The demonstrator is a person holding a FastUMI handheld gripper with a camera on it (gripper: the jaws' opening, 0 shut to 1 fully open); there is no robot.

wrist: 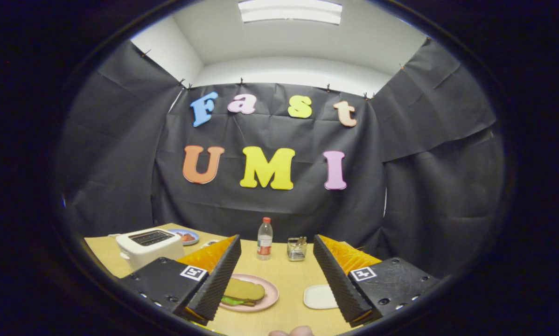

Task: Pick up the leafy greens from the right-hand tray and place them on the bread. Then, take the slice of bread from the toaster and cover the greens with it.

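A pink plate (273, 293) lies on the wooden table just right of my left finger. On it a slice of bread (245, 289) covers leafy greens (230, 300), whose green edge peeks out underneath. The small white tray (318, 297) sits to the right of the plate, against my right finger, with nothing showing on its visible part. A white toaster (148, 246) stands beyond my left finger, its slots dark. My gripper (276, 239) is open and held above the table, fingers wide apart with nothing between them.
A plastic bottle with a red cap (264, 238) and a wire holder (296, 248) stand at the table's far side. A blue plate (188, 237) with food lies behind the toaster. A person's fingertips (292, 331) show at the near edge.
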